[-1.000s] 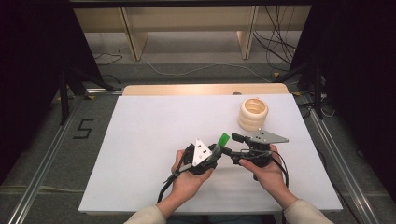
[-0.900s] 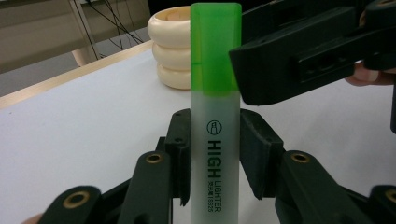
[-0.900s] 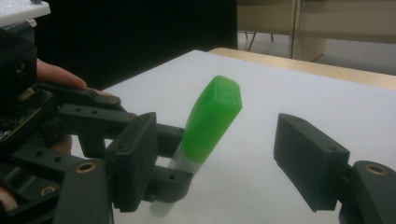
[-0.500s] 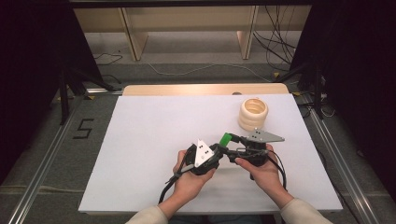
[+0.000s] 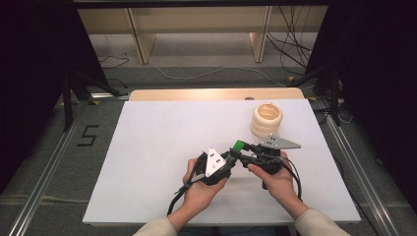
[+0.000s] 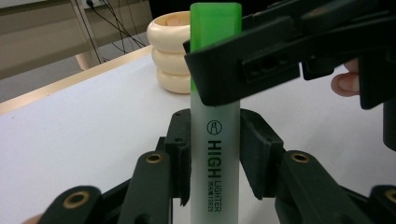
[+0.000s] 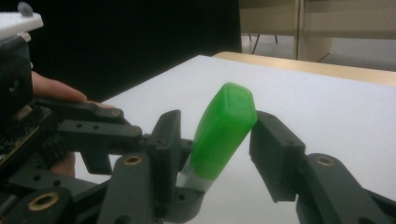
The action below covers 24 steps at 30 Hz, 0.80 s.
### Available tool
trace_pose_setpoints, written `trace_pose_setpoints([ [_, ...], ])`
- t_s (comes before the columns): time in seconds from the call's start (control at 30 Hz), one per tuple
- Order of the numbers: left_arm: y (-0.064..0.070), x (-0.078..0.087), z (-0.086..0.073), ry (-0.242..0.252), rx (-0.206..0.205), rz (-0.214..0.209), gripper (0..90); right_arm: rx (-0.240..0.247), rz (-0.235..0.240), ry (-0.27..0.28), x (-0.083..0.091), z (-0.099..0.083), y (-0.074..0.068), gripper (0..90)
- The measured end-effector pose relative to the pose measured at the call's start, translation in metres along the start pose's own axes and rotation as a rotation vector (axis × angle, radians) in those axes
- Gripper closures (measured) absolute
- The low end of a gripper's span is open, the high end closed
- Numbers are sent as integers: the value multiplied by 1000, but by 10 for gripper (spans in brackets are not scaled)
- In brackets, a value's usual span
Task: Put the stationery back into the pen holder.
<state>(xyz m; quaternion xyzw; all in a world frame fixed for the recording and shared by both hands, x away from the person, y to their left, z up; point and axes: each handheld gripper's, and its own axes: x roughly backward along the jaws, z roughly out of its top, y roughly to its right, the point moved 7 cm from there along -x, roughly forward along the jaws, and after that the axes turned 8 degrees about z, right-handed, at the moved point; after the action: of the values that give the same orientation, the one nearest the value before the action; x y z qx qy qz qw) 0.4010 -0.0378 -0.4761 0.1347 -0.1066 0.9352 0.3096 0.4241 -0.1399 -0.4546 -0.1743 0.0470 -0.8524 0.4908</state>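
A highlighter point(image 6: 215, 154) with a pale body and a green cap point(image 7: 223, 130) is held upright a little above the white table point(image 5: 157, 142), near its front edge. My left gripper point(image 6: 215, 140) is shut on the body, just below the printed label's top. My right gripper point(image 7: 217, 135) comes in from the right, and its jaws press on the green cap point(image 5: 239, 145) from both sides. In the high view the left gripper point(image 5: 231, 156) and the right gripper point(image 5: 242, 147) meet tip to tip, each in a hand.
A cream stack of three rings point(image 5: 267, 119) stands on the table beyond and to the right of the grippers, seen also as the ring stack point(image 6: 173, 56) behind the highlighter. A wooden strip point(image 5: 211, 94) edges the far side. Cables trail toward the person.
The right gripper has moved left toward the left gripper, and its jaws now sit on the green cap. The left hand has barely moved.
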Motion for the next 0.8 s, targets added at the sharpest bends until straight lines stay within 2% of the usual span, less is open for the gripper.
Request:
trace_pose_setpoints([
  [0.03, 1, 0, 0, 1, 4, -2, 666, 0, 3, 3, 0, 0, 1, 600],
  [0.07, 1, 0, 0, 2, 3, -1, 666, -9, 15, 8, 0, 0, 0, 664],
  [0.1, 1, 0, 0, 1, 1, 0, 666, -14, 17, 9, 0, 1, 0, 680],
  [0.2, 1, 0, 0, 5, 3, 0, 666, -23, 23, 15, 0, 1, 0, 694],
  [0.4, 0, -1, 0, 11, -21, -8, 657, -39, 47, 25, 1, 2, -4, 739],
  [0.5, -2, -1, -3, -14, -57, 2, 559, -8, 29, 22, 2, 4, -5, 746],
  [0.57, -5, 1, -6, -48, -72, 6, 529, -3, 25, 27, 3, 4, -4, 747],
  [0.6, -5, 2, -8, -63, -70, 0, 450, -4, 19, 28, 4, 5, -2, 747],
  [0.67, -10, 6, -11, -96, -74, -9, 415, 2, 12, 29, 5, 5, -1, 746],
  [0.7, -13, 9, -13, -113, -77, -12, 339, 10, 3, 36, 6, 6, 1, 746],
  [0.73, -17, 12, -15, -123, -77, -6, 339, 10, 3, 36, 6, 6, 1, 746],
  [0.8, -27, 19, -17, -129, -78, 1, 282, 18, -5, 38, 8, 7, 3, 746],
])
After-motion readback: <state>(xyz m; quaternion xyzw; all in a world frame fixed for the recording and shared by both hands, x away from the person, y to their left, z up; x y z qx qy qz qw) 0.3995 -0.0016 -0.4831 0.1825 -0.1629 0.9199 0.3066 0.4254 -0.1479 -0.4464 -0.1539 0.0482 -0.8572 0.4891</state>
